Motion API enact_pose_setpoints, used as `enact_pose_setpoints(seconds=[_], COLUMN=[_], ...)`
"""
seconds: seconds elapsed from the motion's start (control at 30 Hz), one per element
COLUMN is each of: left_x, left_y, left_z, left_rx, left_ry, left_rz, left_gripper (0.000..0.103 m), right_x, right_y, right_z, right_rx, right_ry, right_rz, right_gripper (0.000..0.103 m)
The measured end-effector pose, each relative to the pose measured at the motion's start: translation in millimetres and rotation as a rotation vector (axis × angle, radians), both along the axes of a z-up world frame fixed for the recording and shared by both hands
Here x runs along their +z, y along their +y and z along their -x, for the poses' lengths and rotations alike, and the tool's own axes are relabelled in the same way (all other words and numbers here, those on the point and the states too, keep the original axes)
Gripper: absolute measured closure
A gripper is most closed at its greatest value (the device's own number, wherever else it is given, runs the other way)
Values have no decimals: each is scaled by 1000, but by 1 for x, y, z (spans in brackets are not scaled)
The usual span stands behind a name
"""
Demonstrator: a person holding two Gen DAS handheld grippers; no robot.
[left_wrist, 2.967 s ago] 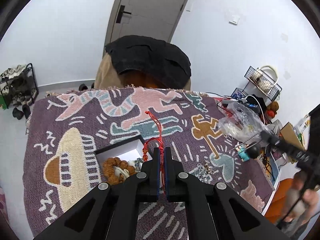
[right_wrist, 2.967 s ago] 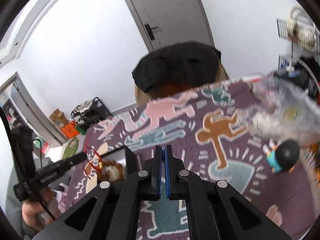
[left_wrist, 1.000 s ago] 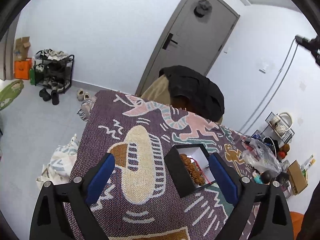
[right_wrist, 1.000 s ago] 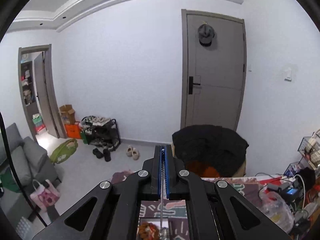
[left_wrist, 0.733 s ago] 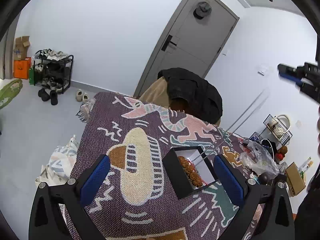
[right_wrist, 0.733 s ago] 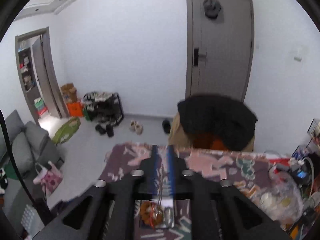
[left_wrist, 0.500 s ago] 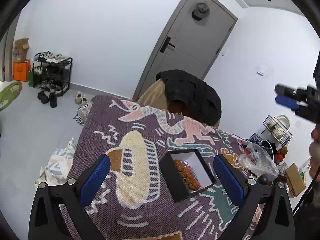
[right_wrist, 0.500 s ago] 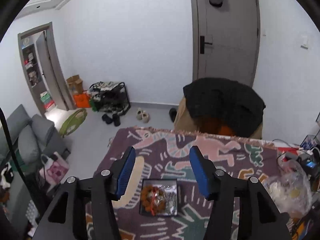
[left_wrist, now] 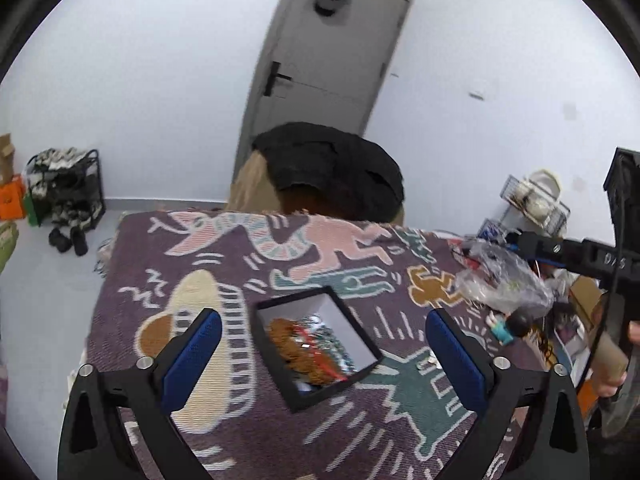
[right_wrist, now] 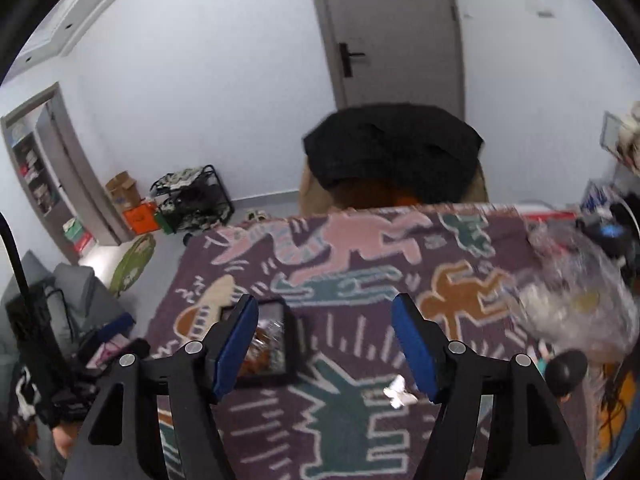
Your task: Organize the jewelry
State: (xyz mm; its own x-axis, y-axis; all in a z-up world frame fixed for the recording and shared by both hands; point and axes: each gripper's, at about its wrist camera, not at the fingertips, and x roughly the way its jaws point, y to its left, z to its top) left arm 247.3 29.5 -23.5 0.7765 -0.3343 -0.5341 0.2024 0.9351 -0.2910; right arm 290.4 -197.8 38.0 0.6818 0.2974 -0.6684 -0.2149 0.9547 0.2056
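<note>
Left wrist view: the left gripper hangs spread wide and empty over the black box, already holding a bead bracelet, red cord and silver pieces.

Right wrist view: the right gripper is released too; a small silver piece lies on the blanket at five o'clock, apparently still to be boxed.

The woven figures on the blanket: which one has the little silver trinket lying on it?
The dark green spiky creature nearest the right tongs. The silver trinket lies on it; the pink and brown figures carry nothing.
</note>
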Motion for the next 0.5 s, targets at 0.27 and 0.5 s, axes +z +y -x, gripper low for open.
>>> enact_pose_setpoints(seconds=[0.27,0.5], left_x=[-14,-31], left_y=[-65,-122], left_z=[-14,-23], left_rx=[-129,-234], left_ry=[61,110], left_rz=[-74,-153], left_gripper=[31,46], right_x=[-43,-73], right_y=[-51,-91], right_z=[14,32], right_rx=[-90,-163], right_ry=[49,68], right_rz=[-65,-117], right_gripper=[34,34])
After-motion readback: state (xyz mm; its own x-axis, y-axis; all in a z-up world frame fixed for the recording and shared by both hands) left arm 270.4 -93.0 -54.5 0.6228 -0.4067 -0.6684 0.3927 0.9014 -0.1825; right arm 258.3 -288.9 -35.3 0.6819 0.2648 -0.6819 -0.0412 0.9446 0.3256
